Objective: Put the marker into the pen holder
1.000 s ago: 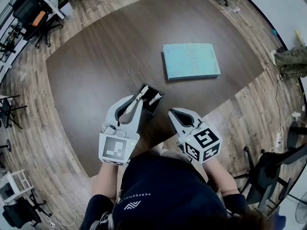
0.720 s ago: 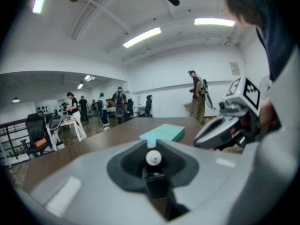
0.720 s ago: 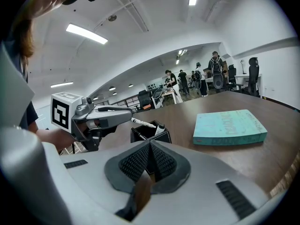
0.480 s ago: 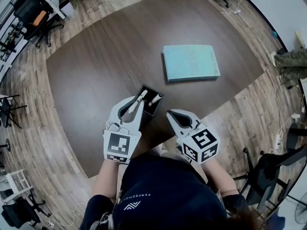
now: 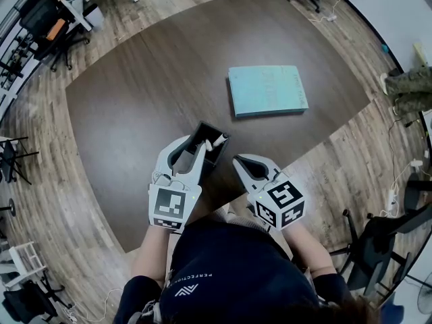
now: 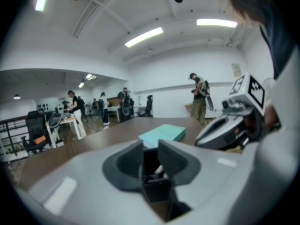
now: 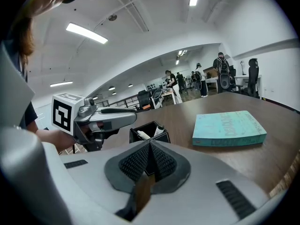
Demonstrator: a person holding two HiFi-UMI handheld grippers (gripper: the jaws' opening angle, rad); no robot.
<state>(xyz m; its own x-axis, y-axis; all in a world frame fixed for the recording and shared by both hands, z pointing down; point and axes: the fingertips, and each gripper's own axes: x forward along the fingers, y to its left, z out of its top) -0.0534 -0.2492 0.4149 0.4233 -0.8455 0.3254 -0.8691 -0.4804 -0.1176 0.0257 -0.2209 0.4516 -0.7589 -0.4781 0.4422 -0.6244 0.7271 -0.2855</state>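
I see the marker (image 7: 159, 129) standing tilted inside the pen holder (image 7: 162, 137) on the table (image 5: 135, 100), with another one beside it. My left gripper (image 5: 192, 146) has its jaws apart and holds nothing (the holder shows just beyond them). The right gripper (image 5: 237, 160) is closed and empty. I judge the marker light, stiff and rather slippery, best taken at mid-barrel

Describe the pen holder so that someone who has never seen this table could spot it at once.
On the dark brown table, look to the near edge, just ahead of the left gripper. The pen holder is the small black open-topped box there, white markers poking out; its only neighbour, a teal book, lies flat farther back.
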